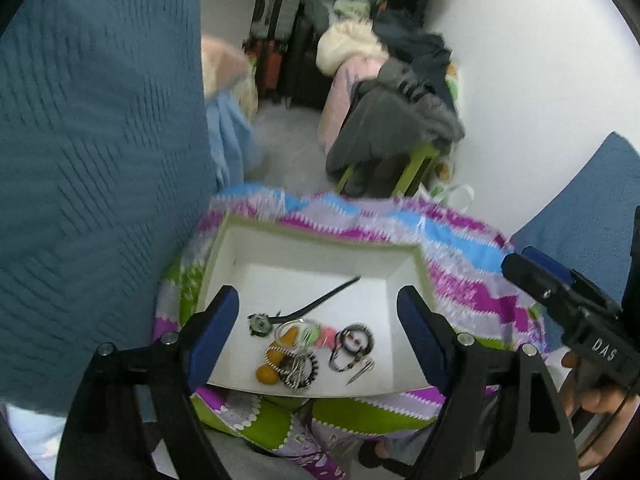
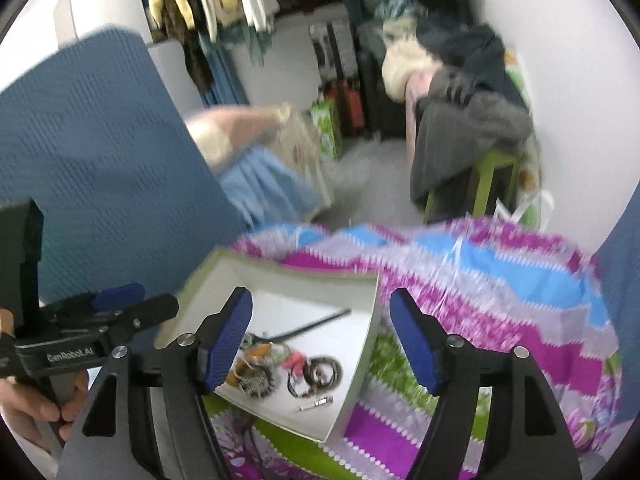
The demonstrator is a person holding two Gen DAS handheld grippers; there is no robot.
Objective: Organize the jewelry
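Observation:
A white open box lies on a colourful patterned cloth. Inside it lie a black strap with a small round piece, orange beads, a black-and-white beaded bracelet, a pink and green piece, a dark ring bracelet and a small metal pin. My left gripper is open and empty above the box. My right gripper is open and empty above the box's right edge; it also shows in the left wrist view.
Blue textured cushions stand left and right. Behind are a green stool piled with dark clothes, suitcases and hanging clothes. The left gripper's body shows at left in the right wrist view.

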